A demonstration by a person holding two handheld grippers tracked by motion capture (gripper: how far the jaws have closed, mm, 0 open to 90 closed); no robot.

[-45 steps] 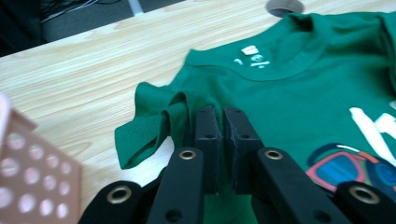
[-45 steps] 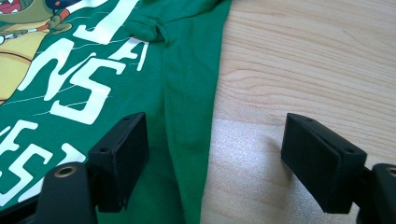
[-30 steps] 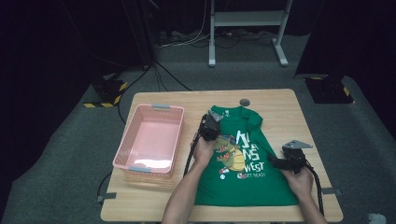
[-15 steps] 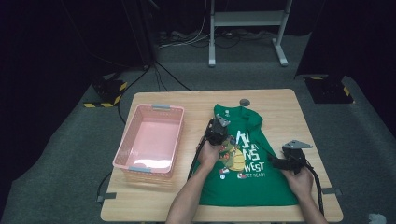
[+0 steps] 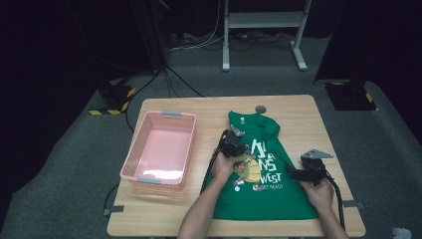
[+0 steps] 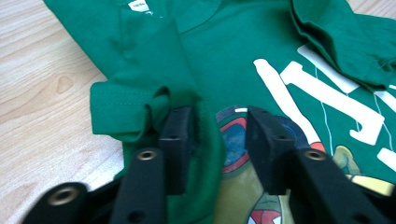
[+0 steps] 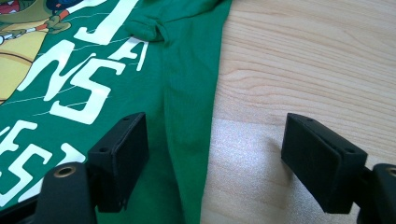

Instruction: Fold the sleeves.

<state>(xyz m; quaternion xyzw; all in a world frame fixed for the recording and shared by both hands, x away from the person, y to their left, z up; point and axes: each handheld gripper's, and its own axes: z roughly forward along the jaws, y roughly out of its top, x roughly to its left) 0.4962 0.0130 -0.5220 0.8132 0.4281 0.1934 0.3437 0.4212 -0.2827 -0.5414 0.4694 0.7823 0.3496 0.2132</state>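
Two grippers, one shirt, here's the rundown, biggest stuff first:

room: dark all round, grey carpet floor [image 5: 74, 164], black cables trailing over it, and the white legs of a metal stand [image 5: 263, 35] behind the table. Yellow-and-black hazard tape [image 5: 110, 102] sits on the floor at the back left.

table: light wooden table [image 5: 318, 124] with plain grain, a bit shiny in the right gripper view. Small grey round thing [image 5: 260, 109] near the far edge, just past the shirt's collar; can't tell what it is.

shirt: green T-shirt [image 5: 266, 199] lying flat, front up, on the right half of the table with the collar pointing away from the person. Its left sleeve is folded in over the body, bunched up right by the left jaws.

basket: pink plastic basket [image 5: 130, 164] on the left half of the table, beside the shirt but not touching it.

writing: big white block letters on the chest. "WEST" is the only word I can read for sure, the lines above are partly covered. Cartoon print in yellow, red and blue next to it. White neck tag [image 6: 138, 5] inside the collar, too small to read.

left gripper: left gripper [image 6: 218, 140] is down on the shirt's chest, its jaws have just been opening, a fold of green sleeve cloth stands between them, against the left pad, not pinched.

right gripper: right gripper [image 7: 215, 158] has its jaws spread wide, straddling the shirt's right edge, one over cloth, one over bare wood, gripping nothing.
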